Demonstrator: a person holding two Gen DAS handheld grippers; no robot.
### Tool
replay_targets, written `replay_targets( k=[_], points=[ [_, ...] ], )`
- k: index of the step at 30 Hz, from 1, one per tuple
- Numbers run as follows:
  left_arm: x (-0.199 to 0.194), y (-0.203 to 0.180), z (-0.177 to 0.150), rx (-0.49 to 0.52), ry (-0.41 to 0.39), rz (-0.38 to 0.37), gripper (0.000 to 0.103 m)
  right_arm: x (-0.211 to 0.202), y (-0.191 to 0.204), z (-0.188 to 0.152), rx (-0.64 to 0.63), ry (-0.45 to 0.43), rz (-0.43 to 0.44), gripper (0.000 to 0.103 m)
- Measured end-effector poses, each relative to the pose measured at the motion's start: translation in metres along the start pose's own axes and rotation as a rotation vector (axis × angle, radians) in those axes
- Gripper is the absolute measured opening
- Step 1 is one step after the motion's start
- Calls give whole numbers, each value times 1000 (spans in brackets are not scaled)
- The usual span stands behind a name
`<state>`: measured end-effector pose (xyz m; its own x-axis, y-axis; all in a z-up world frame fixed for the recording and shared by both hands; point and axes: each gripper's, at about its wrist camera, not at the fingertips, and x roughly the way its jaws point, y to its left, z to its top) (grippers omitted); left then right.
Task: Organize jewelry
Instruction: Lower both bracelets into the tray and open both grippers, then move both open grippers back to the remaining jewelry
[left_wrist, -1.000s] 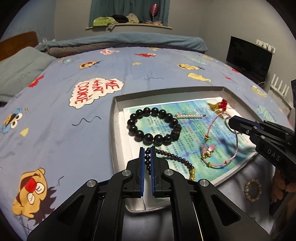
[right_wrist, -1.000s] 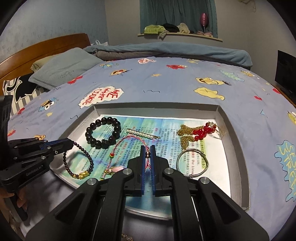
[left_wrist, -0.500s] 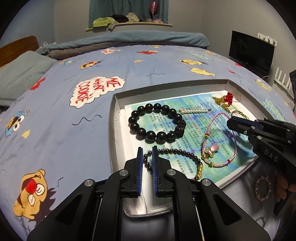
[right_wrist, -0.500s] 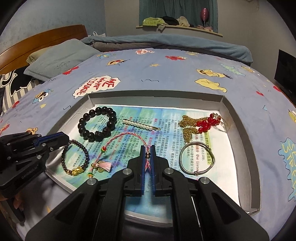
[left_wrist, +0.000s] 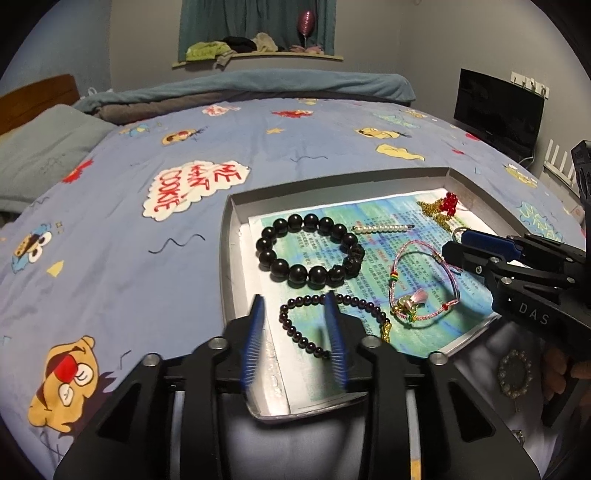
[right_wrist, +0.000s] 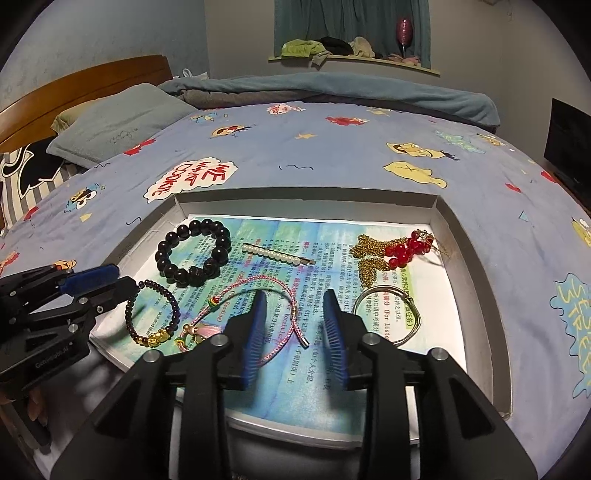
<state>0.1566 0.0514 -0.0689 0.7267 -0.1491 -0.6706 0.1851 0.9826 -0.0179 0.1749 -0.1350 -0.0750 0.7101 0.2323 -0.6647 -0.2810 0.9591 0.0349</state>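
A shallow grey tray (left_wrist: 228, 258) (right_wrist: 476, 258) lined with printed paper lies on the bed. In it lie a big black bead bracelet (left_wrist: 308, 254) (right_wrist: 192, 254), a small dark bead bracelet with a gold charm (left_wrist: 332, 325) (right_wrist: 155, 314), a pink cord bracelet (left_wrist: 421, 284) (right_wrist: 258, 317), a pearl hair clip (right_wrist: 277, 254), a gold chain with red beads (right_wrist: 391, 251) and a silver bangle (right_wrist: 388, 314). My left gripper (left_wrist: 293, 299) is open over the small dark bracelet. My right gripper (right_wrist: 293, 295) is open over the pink cord.
A pale bead bracelet (left_wrist: 515, 373) lies outside the tray by the near right corner. The blue cartoon bedspread (left_wrist: 110, 240) surrounds the tray. Pillows (right_wrist: 118, 122) and a wooden headboard (right_wrist: 74, 92) are far left; a dark screen (left_wrist: 498, 110) stands at the right.
Both grippers have opened. The small dark bracelet and the pink cord bracelet have been let go and now lie in the tray.
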Motion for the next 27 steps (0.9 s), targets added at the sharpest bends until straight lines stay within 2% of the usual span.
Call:
replay_targets(
  k=[4, 9, 10, 12, 18, 21, 27],
  points=[
    [-8, 0, 2, -5, -33, 13, 59, -5, 0, 0, 2, -10, -1, 47],
    [-16, 3, 2, -26, -48, 23, 67, -16, -2, 0, 12, -28, 9, 63],
    [-17, 4, 2, -31, -49, 24, 73, -19, -3, 0, 16, -34, 13, 69],
    [-21, 6, 0, -39, -61, 33, 78, -25, -4, 0, 23, -42, 13, 76],
    [-31, 10, -1, -57, -72, 37, 84, -42, -9, 1, 37, -88, 6, 97],
    [-36, 10, -1, -61, -81, 43, 90, -50, -11, 3, 41, -104, 4, 97],
    [-54, 9, 1, -72, -85, 46, 92, -73, -10, 7, 27, -128, -26, 97]
  ],
)
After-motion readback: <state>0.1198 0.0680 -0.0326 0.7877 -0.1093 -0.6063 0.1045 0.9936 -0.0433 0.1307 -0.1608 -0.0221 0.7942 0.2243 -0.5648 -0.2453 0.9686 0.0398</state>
